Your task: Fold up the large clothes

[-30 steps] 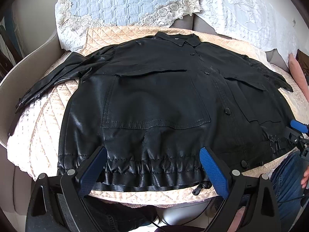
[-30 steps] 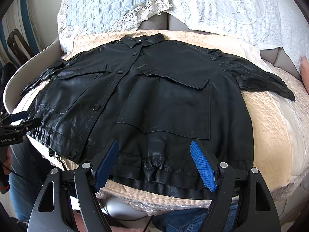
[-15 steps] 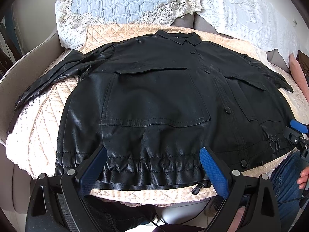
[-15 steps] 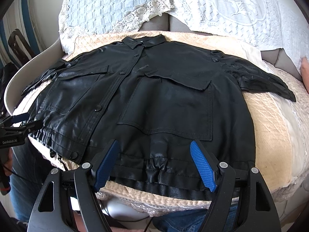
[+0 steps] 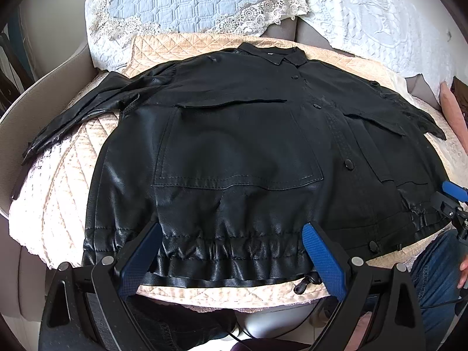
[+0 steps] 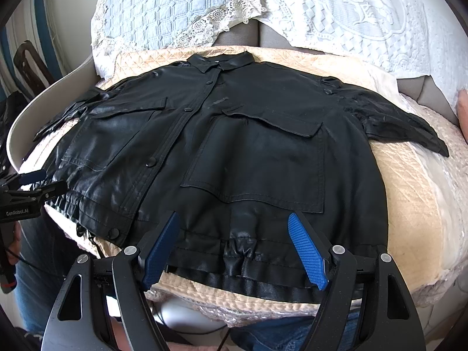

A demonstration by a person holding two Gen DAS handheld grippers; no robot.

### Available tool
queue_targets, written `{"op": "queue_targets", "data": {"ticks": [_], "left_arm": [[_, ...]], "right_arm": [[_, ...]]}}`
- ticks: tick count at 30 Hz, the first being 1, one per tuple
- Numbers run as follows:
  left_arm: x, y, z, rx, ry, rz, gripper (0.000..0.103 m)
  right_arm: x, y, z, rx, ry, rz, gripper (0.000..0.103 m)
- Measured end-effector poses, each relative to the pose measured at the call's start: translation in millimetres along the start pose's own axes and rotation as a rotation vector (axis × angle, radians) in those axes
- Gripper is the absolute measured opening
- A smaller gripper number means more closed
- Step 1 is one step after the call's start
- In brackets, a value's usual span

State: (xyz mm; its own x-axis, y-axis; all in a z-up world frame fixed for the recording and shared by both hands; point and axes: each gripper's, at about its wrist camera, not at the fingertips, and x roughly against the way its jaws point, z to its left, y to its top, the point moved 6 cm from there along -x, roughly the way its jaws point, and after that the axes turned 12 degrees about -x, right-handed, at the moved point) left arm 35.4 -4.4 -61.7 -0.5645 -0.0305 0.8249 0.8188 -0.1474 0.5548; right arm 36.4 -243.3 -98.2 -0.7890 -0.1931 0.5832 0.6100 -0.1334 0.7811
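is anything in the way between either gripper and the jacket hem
Nothing visible. The left gripper and right gripper are both open, right at the gathered hem of the black jacket, which lies flat on the quilted cover.

Left gripper (image 5: pixel 231 256), right gripper (image 6: pixel 234 247): black frames, blue ribbed pads, silver screws; "GenRobot.AI" marking; thin black cable; person wears blue jeans (image 5: pixel 435 286).

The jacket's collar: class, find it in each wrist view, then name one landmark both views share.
Left wrist: collar at top centre, slightly right of middle.
Right wrist: collar at top centre, slightly left of middle.
Shared landmark: the blue quilted cushion behind the jacket.
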Motion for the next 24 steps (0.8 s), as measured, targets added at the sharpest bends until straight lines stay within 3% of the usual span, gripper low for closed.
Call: {"op": "queue_targets", "data": {"ticks": [24], "left_arm": [[-1.7, -0.5, -1.5, -0.013, 0.006, 0.007, 0.098]], "right_arm": [[-3.1, 1.4, 5.8, 0.016, 0.002, 0.001, 0.077]]}}
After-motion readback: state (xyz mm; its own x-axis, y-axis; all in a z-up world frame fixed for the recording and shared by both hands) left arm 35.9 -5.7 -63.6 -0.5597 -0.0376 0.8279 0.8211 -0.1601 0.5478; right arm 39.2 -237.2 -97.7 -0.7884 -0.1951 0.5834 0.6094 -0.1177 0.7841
